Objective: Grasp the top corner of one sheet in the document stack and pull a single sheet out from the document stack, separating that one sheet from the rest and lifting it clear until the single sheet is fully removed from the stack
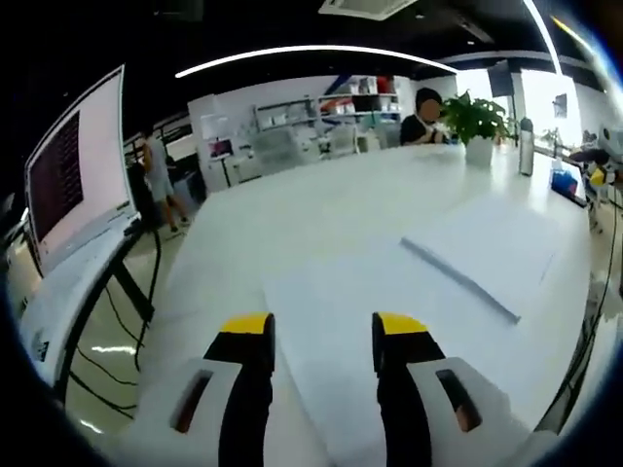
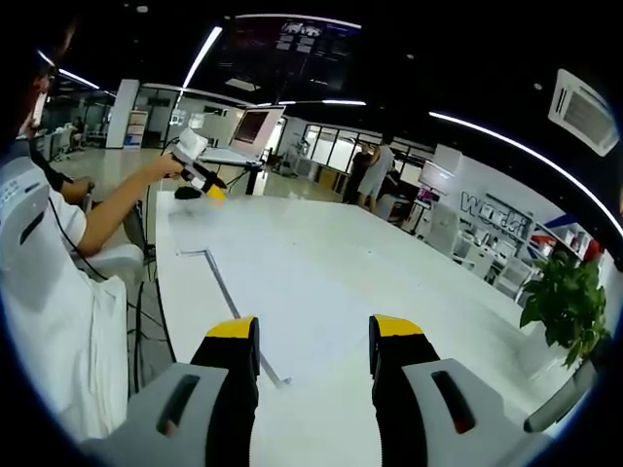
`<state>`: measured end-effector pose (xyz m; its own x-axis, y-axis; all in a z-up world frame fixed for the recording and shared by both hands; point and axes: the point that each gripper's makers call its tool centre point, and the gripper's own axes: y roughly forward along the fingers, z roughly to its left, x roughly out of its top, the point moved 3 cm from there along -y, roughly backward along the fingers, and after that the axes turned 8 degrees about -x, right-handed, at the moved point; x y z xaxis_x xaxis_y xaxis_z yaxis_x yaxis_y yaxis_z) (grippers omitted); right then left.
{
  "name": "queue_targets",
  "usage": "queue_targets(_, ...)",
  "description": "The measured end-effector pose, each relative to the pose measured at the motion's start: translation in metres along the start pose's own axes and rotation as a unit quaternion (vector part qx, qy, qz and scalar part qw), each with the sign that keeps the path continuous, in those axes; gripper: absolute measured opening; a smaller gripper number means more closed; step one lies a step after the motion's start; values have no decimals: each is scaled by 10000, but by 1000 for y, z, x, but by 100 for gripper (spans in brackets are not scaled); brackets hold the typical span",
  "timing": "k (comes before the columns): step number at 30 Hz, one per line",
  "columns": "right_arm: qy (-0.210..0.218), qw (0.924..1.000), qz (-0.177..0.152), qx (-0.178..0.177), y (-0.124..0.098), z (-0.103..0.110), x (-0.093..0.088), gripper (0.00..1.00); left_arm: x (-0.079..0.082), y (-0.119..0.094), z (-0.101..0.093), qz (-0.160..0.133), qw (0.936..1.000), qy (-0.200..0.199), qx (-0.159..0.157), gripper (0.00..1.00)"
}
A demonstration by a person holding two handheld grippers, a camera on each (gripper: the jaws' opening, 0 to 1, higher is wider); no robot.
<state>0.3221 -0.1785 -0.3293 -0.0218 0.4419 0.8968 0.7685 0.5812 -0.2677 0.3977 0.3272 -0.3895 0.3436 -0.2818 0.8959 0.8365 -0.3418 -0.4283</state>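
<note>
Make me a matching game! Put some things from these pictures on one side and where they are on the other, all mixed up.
Things:
1. paper stack
2. potted plant
3. monitor
4. left gripper

Places:
A. at the table's far end
B. flat on the white table
C. off the table's left edge
D. jaws apart, above a loose sheet

Pairs: 1-B, 2-A, 3-C, 4-D
</note>
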Motion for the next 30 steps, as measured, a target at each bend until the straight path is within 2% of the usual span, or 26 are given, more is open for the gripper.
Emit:
queue_targets(8, 12, 10000, -14, -18, 0, -1, 1, 45, 1, 5, -3, 12, 9995, 300, 19, 41)
queue_targets(21, 38, 10000, -41, -53, 0, -4, 2, 45, 18, -1, -13, -492, 9980, 130, -388, 40)
queue_targets(30, 65, 9999, -56, -100, -1, -6, 3, 45, 23, -2, -17, -559, 9967, 344, -468, 39)
